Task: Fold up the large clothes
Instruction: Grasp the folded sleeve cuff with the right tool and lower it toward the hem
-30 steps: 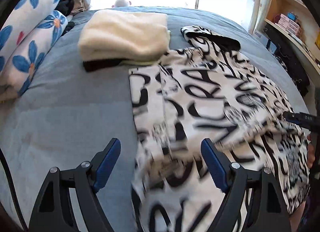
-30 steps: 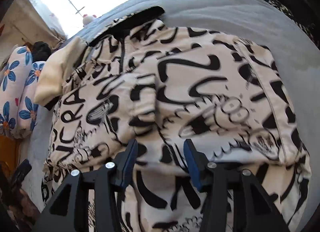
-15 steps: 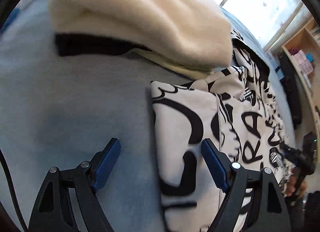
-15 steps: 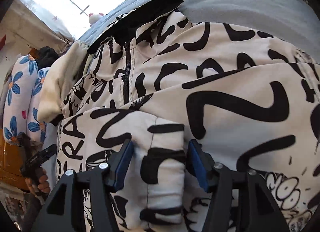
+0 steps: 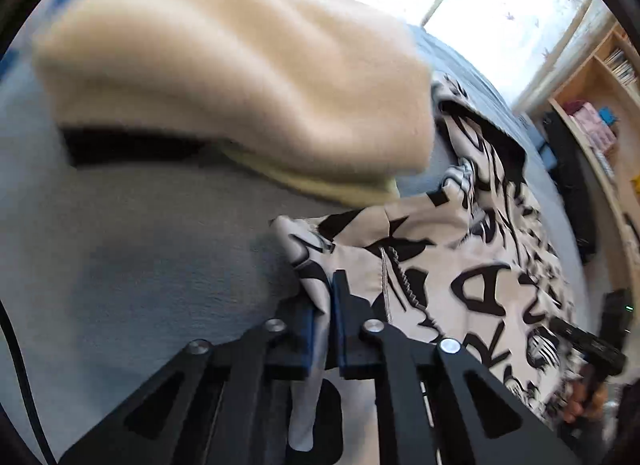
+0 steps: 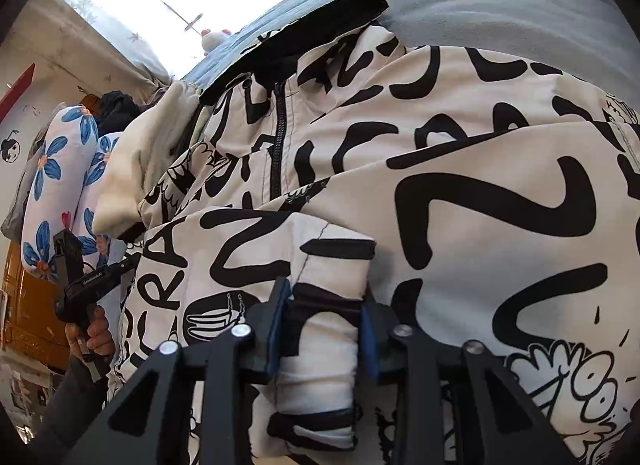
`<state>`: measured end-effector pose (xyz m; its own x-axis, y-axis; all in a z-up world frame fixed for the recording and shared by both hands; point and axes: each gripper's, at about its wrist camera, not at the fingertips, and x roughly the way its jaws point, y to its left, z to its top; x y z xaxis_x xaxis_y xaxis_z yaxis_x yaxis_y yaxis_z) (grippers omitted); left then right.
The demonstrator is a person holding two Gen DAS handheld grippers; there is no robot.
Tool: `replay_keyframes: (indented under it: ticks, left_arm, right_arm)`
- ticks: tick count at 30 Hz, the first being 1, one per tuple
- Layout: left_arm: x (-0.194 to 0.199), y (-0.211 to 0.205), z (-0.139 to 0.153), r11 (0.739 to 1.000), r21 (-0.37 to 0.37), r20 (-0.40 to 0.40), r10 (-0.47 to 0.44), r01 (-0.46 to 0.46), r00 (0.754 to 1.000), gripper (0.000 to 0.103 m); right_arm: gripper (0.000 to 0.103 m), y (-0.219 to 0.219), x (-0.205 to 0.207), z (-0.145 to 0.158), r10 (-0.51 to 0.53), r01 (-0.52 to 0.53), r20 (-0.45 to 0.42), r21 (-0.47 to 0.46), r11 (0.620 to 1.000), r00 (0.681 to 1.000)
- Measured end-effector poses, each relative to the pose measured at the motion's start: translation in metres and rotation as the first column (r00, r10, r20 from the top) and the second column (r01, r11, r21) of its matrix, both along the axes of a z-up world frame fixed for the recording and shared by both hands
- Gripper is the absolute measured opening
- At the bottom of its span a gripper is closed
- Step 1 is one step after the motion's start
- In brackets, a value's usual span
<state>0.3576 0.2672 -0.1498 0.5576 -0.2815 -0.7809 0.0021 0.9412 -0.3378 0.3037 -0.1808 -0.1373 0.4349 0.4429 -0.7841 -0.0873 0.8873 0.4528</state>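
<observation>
A white jacket with black lettering lies spread on the grey-blue bed. My left gripper is shut on the jacket's left edge, and the cloth bunches up between its blue pads just below a folded cream fleece. In the right wrist view the jacket fills the frame, zipper towards the window. My right gripper straddles a folded sleeve; its jaws are closing and both pads press the sleeve's sides.
The cream fleece rests on dark clothes beside the jacket's collar. Floral pillows lean at the far left. A wooden shelf runs along the right of the bed. A hand holds the other tool.
The left gripper moved forward and down to the jacket's edge near the fleece and shut on it. The right gripper crept forward over the sleeve and its jaws narrowed onto it.
</observation>
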Motion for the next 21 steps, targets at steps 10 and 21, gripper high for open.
replay_keyframes:
  ticks: [10,21]
  left_arm:
    - [-0.06,-0.042,0.059,0.806,0.517,0.384,0.082,-0.288,0.92,0.0]
    - [-0.025,-0.017,0.034,0.836,0.482,0.257,0.152,-0.263,0.954,0.0]
  right_arm:
    - [0.027,0.04,-0.013,0.014,-0.029,0.055,0.129,-0.205,0.977,0.991]
    - [0.026,0.021,-0.022,0.03,-0.089,0.129,0.17,-0.239,0.962,0.981]
